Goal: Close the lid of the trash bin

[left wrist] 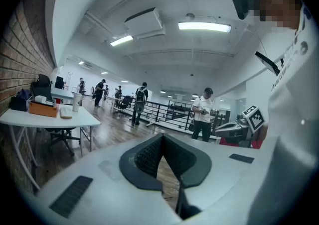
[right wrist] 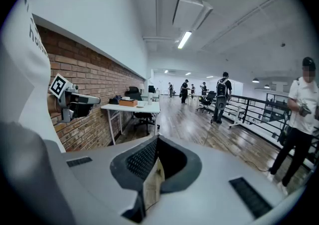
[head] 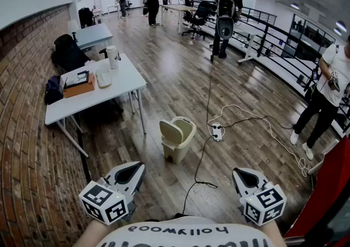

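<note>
Two claws are clenched on nothing: left claw (head: pixel 138 168) and right claw (head: pixel 238 174). A cable (head: pixel 203 151) trails over the floor (head: pixel 180 76) between them, and a table (head: pixel 128 76) stands ahead of the left claw. The bin (head: pixel 178 153) sits ahead between both, well apart, its lid (head: pixel 170 131) raised.

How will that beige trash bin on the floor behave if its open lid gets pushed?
Probably light: the trash bin looks small and thin-walled plastic, so a sideways shove may slide or tip it on the smooth wood floor. Its lid stands upright at one rim, apparently hinged, so it should swing down rather than flex.
</note>
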The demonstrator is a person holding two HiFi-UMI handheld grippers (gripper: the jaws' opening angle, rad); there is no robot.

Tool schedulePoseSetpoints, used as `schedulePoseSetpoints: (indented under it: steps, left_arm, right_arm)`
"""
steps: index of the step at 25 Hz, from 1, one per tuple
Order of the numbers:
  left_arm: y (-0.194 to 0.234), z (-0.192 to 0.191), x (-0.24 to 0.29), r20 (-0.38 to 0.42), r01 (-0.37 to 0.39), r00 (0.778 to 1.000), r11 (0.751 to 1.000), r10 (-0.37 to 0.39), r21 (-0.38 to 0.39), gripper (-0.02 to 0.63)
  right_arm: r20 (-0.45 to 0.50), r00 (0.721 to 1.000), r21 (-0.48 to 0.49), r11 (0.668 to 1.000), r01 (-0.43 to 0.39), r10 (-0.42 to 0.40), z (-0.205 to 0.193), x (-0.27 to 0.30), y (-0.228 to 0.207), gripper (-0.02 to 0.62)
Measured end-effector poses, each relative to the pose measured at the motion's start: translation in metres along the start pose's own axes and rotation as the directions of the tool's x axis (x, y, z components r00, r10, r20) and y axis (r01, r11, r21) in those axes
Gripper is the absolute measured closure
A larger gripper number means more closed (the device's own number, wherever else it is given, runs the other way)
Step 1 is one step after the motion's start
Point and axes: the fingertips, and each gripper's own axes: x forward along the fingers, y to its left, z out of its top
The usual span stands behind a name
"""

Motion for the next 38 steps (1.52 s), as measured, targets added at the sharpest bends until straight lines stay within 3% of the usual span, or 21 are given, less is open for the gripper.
schedulePoseSetpoints:
  steps: [17,24,29,31,38]
  left_arm:
    - [0.034,-0.007,-0.007,-0.029,0.005,1.000,1.000,-0.005,-0.007,0.598]
    - [0.048,-0.018,-0.007,-0.049,0.062,0.997,0.998,-0.063,-0.020,0.598]
    - [0.057,-0.032,0.005,-0.057,0.054,0.997,0.992,-0.061,-0.116,0.598]
    - [0.059,-0.040,0.011,-0.075,0.051,0.995,0.991,-0.060,-0.122,0.598]
    - [0.066,-0.048,0.051,-0.132,0.000,0.991,0.991,-0.019,-0.136,0.598]
  right_arm:
    - [0.024,0.999,0.114,0.992,-0.046,0.043,-0.002,0.021,0.031,0.586]
    - [-0.013,0.999,0.114,0.993,-0.030,0.032,-0.020,0.032,0.057,0.586]
    - [-0.060,0.998,0.184,0.983,0.001,0.010,-0.042,0.032,0.055,0.586]
    - [-0.080,0.997,0.202,0.979,0.012,0.005,-0.050,0.035,0.047,0.586]
    - [-0.053,0.991,0.262,0.959,-0.105,0.123,-0.047,0.080,0.020,0.586]
